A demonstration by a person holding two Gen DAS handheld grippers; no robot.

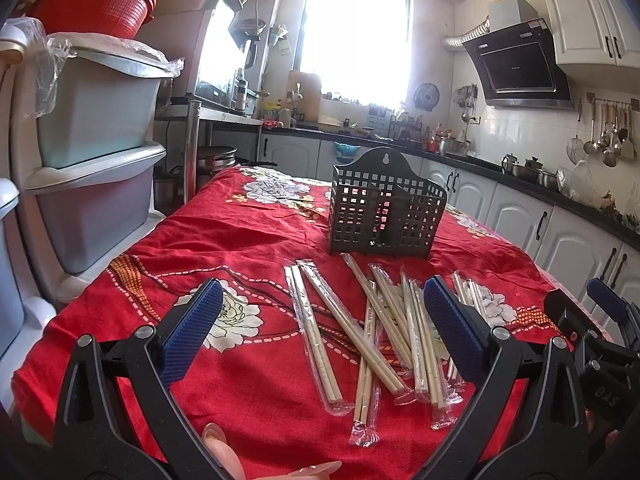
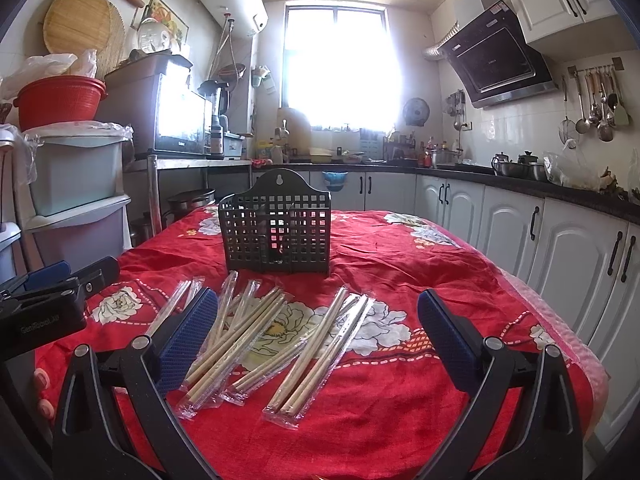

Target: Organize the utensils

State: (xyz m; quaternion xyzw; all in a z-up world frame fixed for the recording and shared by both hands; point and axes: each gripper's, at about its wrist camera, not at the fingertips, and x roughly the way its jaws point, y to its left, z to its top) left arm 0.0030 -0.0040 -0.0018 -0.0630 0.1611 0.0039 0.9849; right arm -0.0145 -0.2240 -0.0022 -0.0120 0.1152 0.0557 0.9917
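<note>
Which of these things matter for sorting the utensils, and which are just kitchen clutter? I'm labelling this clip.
Part of the job:
- wrapped chopsticks, scattered loose on the red tablecloth
- black lattice holder, standing upright behind them
- left gripper and right gripper, both open

Just lying about:
- red basket
- storage bins
- hanging ladles
- range hood

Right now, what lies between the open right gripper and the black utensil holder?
In the right wrist view, wrapped chopsticks lie scattered on the red tablecloth between the right gripper and the black holder.
</note>
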